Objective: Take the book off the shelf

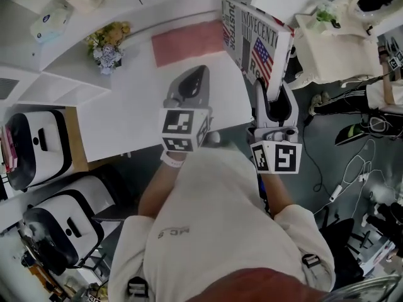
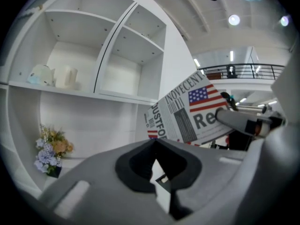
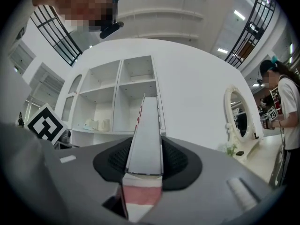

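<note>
Closest to the lens is the person's pale top [image 1: 208, 225], and both grippers reach out from under it towards the white table [image 1: 138, 106]. The right gripper [image 1: 274, 106] is clamped on the book [image 1: 255, 39]. In its own view the book sits edge-on between the two dark pads, with its long axis running straight away from the jaws. From above, the book stands on edge and leans a little, just past the table's right side, with its flag-printed cover facing left. It is already clear of the shelf [image 1: 56, 83], whose open compartments lie well apart to the far left.

The left gripper [image 1: 196, 74] hangs over the table, left of the book and not touching it. Its jaws are drawn together with nothing between them. A pink mat [image 1: 186, 43] lies flat on the table, far of that gripper and just left of the book.

Since the right hand alone carries the book, the next move probably turns on lowering it leftwards onto the table, cover down.
</note>
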Demonstrator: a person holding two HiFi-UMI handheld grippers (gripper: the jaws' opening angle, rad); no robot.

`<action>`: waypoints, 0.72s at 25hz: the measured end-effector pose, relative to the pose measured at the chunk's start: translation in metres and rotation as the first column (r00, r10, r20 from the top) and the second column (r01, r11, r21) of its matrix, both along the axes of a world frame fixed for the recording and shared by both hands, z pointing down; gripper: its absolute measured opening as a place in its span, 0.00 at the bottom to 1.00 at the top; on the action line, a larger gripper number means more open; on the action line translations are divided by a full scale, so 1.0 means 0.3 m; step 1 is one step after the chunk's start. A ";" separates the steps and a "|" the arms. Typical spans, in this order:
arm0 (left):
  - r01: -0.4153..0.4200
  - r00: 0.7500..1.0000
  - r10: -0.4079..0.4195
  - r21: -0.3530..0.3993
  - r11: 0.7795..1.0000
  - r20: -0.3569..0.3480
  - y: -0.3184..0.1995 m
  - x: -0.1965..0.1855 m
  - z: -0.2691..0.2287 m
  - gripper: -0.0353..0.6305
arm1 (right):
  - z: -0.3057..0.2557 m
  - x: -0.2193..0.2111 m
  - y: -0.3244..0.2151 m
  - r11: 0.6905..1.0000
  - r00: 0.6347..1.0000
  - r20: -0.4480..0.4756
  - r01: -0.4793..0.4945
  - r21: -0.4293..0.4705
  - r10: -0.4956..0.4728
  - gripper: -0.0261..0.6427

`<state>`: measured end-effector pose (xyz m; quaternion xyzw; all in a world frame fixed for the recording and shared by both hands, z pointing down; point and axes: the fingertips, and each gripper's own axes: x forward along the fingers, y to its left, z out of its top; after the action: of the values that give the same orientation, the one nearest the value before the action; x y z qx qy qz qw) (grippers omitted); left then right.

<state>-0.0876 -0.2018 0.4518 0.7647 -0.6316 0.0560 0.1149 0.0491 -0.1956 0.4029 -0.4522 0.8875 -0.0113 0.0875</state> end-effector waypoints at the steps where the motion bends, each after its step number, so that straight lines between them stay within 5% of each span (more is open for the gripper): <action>1: 0.003 1.000 -0.003 -0.003 1.000 0.002 0.007 -0.005 0.004 0.05 | 0.019 -0.010 -0.002 1.000 1.000 -0.005 0.007 -0.012 -0.007 0.28; 18: 0.030 0.999 -0.031 -0.083 0.996 -0.016 0.120 -0.062 0.165 0.05 | 0.414 -0.089 -0.096 0.974 0.989 -0.139 0.020 -0.224 -0.053 0.28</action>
<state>-0.1061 -0.1659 0.5013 0.7500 -0.6392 0.0738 0.1530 0.0223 -0.2243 0.5270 -0.4424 0.8929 -0.0794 -0.0283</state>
